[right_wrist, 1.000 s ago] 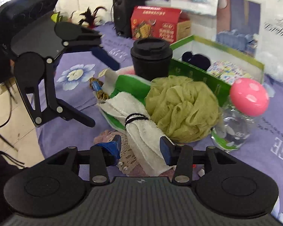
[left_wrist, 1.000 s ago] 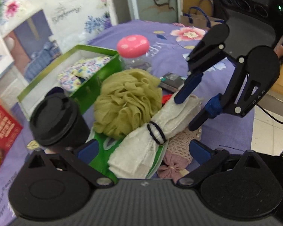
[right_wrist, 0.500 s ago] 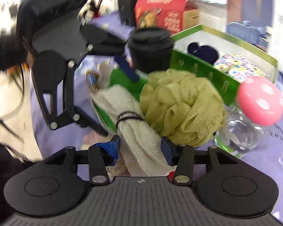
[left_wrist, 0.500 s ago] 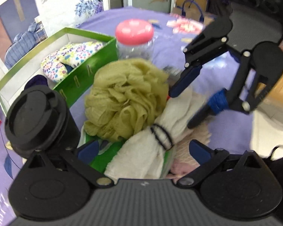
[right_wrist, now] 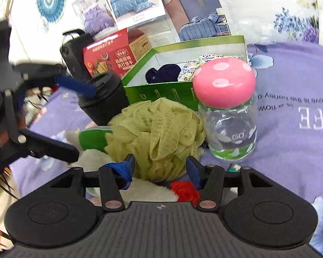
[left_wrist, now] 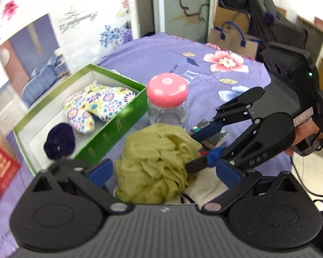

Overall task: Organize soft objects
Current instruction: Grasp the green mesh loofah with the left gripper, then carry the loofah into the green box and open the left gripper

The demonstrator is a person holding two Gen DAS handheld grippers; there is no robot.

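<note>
An olive-green mesh bath pouf (left_wrist: 156, 163) (right_wrist: 155, 135) lies on the purple cloth beside the green box (left_wrist: 109, 133) (right_wrist: 161, 92). The box holds a flowered oven mitt (left_wrist: 97, 105) and a dark blue knitted piece (left_wrist: 59, 142). A white rolled towel (left_wrist: 204, 190) (right_wrist: 148, 190) lies under the pouf's near side. My left gripper (left_wrist: 164, 172) is open, its fingers on either side of the pouf. My right gripper (right_wrist: 160, 166) is open around the pouf's base, and it shows in the left wrist view (left_wrist: 201, 148).
A glass jar with a pink mushroom lid (left_wrist: 166, 101) (right_wrist: 226, 111) stands right behind the pouf. A black lidded cup (right_wrist: 105, 101) stands left of the box. A red carton (right_wrist: 112, 53) sits behind. A red fabric flower (right_wrist: 185, 190) lies near my right fingers.
Both grippers have shifted from the rolled towel toward the pouf and risen. The left wrist view now looks down into the box. The towel has dropped low in both views.
</note>
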